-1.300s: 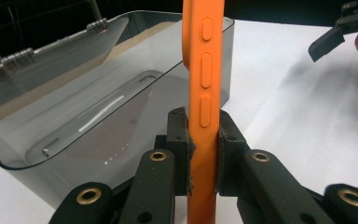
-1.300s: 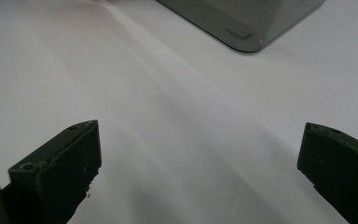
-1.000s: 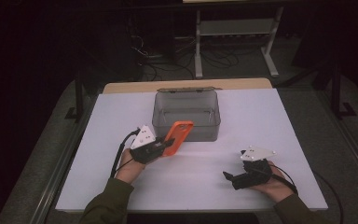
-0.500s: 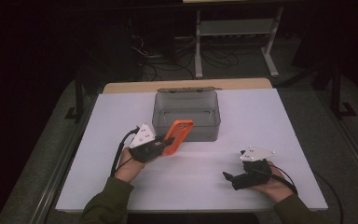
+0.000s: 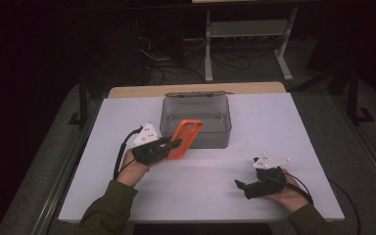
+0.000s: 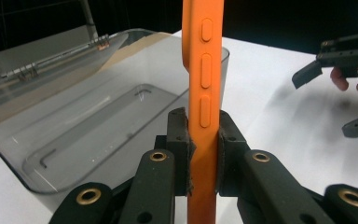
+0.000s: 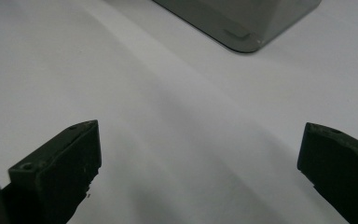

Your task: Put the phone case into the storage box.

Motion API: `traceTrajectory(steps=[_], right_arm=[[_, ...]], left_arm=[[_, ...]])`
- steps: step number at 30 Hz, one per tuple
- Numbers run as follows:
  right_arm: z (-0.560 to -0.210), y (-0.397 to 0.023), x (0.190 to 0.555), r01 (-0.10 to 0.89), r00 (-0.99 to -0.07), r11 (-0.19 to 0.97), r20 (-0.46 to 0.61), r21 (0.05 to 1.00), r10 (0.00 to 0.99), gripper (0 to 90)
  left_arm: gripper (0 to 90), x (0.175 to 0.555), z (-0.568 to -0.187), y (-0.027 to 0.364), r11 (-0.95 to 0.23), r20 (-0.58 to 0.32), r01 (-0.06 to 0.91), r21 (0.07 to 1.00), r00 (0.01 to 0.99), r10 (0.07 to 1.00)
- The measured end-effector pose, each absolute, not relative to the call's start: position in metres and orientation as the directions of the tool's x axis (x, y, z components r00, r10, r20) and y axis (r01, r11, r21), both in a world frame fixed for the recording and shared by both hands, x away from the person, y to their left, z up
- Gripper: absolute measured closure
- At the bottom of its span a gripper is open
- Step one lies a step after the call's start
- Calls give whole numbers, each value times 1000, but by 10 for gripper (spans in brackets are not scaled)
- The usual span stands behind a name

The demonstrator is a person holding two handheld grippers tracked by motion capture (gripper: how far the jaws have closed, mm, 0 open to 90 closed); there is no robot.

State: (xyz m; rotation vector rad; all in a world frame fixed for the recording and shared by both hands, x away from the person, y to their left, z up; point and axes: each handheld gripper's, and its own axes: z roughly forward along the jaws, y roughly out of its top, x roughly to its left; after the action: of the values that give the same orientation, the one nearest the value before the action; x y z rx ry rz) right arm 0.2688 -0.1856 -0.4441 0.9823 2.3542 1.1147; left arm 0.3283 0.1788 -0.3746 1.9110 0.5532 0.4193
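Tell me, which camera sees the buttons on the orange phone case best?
The left gripper view: the orange phone case stands edge-on and close, its three side buttons clear. The high view shows it small, held against the grey box. The right gripper view gives no buttons.

High view: fixed above the person's side, looking forward and down; takes in the whole white table (image 5: 284,122), both forearms, dark floor and a shelf frame beyond.
Left gripper view: rides on the left gripper (image 6: 201,140), looking along its two black jaws; very near, facing across the table toward the clear bin (image 6: 74,135).
Right gripper view: rides on the right gripper (image 7: 200,163), low over the tabletop, looking along its wide-set jaws; close range.
Shared, high and left: orange phone case (image 5: 185,138) (image 6: 203,70), bin (image 5: 196,110), right gripper (image 5: 254,186) (image 6: 335,58).
Shared, high and right: table surface (image 7: 168,93), one bin corner (image 7: 242,28).
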Motion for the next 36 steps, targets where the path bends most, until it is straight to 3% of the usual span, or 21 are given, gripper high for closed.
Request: traceTrajectory(steps=[36], right_arm=[[-444,-187,269,442,-693,447,-20,778,720,0]], left_arm=[[791,376,-313,170,-298,30,166,940,830,556]])
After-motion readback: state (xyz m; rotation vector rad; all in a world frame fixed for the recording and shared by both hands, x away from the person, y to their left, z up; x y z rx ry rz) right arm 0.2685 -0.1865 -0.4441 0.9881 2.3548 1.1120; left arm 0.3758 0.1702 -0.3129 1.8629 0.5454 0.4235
